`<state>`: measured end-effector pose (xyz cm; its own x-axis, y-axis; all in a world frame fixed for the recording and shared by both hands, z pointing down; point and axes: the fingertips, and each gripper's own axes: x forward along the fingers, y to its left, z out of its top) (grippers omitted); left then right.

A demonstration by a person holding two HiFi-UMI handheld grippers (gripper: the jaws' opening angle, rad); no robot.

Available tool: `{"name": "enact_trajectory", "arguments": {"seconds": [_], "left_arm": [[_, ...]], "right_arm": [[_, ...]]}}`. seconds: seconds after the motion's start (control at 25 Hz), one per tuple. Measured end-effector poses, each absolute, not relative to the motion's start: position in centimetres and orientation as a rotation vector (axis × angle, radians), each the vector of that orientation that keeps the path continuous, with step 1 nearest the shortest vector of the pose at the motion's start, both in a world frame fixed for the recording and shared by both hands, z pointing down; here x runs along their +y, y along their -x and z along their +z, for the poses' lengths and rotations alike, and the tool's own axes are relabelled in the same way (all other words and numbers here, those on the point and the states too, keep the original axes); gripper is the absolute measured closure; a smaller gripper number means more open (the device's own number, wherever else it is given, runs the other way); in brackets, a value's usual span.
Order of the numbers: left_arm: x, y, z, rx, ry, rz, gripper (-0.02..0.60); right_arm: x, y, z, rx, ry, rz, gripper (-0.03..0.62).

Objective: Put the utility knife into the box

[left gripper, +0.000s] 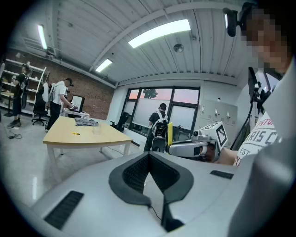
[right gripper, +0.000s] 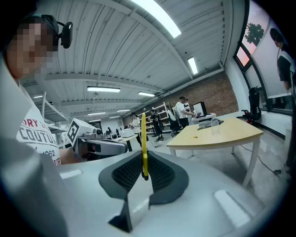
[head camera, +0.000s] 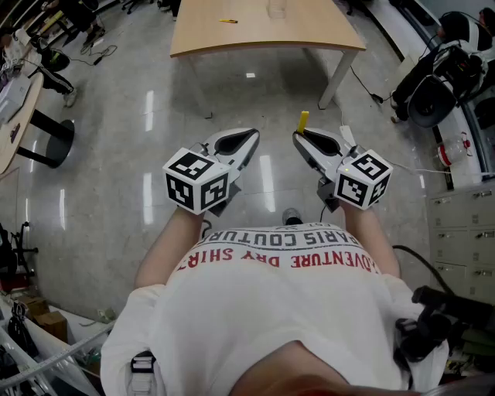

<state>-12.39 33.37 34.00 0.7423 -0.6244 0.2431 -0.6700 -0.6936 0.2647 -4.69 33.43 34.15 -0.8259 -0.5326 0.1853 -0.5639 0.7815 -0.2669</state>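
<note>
My right gripper [head camera: 299,139] [right gripper: 144,172] is shut on a thin yellow utility knife [head camera: 302,121] [right gripper: 144,141] that sticks up out of its jaws. My left gripper [head camera: 250,139] [left gripper: 149,155] is shut with nothing in it, close beside the right one. From the left gripper view the right gripper [left gripper: 190,148] and the knife [left gripper: 169,133] show side-on. Both are held in front of the person's chest, above the floor. A small clear container [head camera: 276,9] [left gripper: 95,130] [right gripper: 214,129] stands on the wooden table [head camera: 309,31], far from both grippers.
A small yellow item [head camera: 227,21] [left gripper: 75,133] [right gripper: 195,136] lies on the table [left gripper: 104,137] [right gripper: 231,132]. Grey shiny floor [head camera: 116,139] lies between me and the table. Chairs and gear [head camera: 433,85] stand at the right, a dark-legged table [head camera: 19,108] at the left. People stand in the background.
</note>
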Motion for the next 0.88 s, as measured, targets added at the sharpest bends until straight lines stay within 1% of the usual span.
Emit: {"name": "enact_trajectory", "arguments": {"seconds": [0.64,0.88], "left_arm": [[33.1,12.2,35.2,-0.967,-2.528,0.144,0.581],[31.5,10.8,36.1,-0.965,-2.522,0.159,0.581]], "right_arm": [[33.2,4.6,34.6,-2.907,-0.847,0.554,0.556],[32.1,3.4,35.2,-2.919,-0.834,0.591,0.556]]}}
